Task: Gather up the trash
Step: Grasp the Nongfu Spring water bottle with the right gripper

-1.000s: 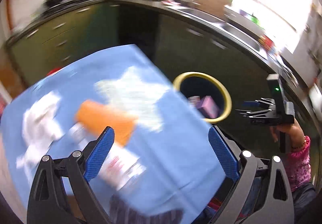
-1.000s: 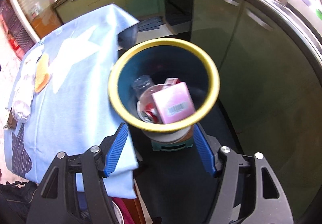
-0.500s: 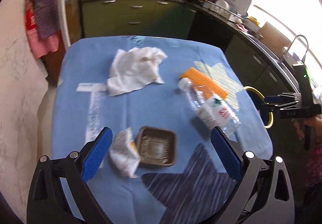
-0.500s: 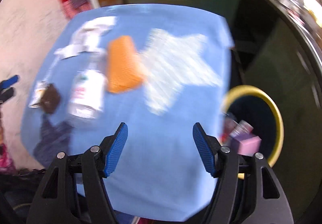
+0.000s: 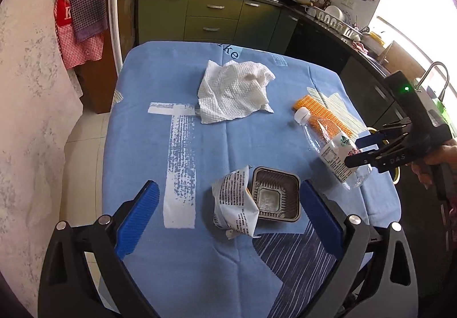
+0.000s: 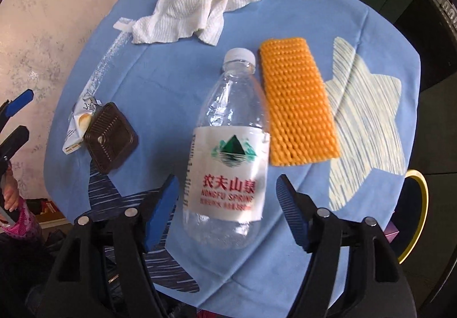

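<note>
On the blue tablecloth (image 5: 148, 83) lie a crumpled white paper towel (image 5: 234, 91), an orange ribbed pad (image 5: 320, 115), an empty clear water bottle (image 5: 332, 146), a brown plastic tray (image 5: 274, 198) and a printed wrapper (image 5: 235, 208). My left gripper (image 5: 227, 213) is open, hovering near the tray and wrapper. My right gripper (image 6: 227, 212) is open, its fingers on either side of the bottle (image 6: 228, 146), not touching it. The right view also shows the towel (image 6: 197, 9), pad (image 6: 297, 106), tray (image 6: 110, 138) and wrapper (image 6: 78, 123).
A yellow-rimmed bin (image 6: 414, 209) stands off the table's right edge, with a purple box inside. Green kitchen cabinets (image 5: 211, 18) and a stove stand behind the table. A white wall (image 5: 34, 118) runs along the left. Cloths hang on the door at far left.
Both grippers swung away from the bin to face the table. My right gripper came down close over the bottle. My left gripper moved nearer the tray and wrapper.
</note>
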The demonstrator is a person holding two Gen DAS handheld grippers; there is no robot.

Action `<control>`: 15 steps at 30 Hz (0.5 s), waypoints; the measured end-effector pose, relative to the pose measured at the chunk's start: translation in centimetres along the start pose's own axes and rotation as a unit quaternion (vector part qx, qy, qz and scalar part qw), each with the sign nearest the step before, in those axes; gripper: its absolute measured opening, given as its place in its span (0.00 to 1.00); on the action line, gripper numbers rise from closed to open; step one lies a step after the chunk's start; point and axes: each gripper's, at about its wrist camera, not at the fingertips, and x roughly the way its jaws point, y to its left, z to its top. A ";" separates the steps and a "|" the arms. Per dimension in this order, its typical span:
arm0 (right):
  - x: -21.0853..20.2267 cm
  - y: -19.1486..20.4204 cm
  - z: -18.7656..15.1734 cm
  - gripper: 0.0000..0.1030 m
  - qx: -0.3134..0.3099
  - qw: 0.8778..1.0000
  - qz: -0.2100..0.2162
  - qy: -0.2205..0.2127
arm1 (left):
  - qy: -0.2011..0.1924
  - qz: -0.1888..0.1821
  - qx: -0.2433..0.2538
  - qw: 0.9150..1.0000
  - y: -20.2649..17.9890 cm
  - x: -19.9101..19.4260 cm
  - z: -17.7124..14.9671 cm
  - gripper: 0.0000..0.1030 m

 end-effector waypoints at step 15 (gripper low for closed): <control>4.1 0.8 0.5 0.65 0.001 0.999 -0.022 0.048 | 0.001 -0.017 0.012 1.000 -0.3 0.6 0.1 0.94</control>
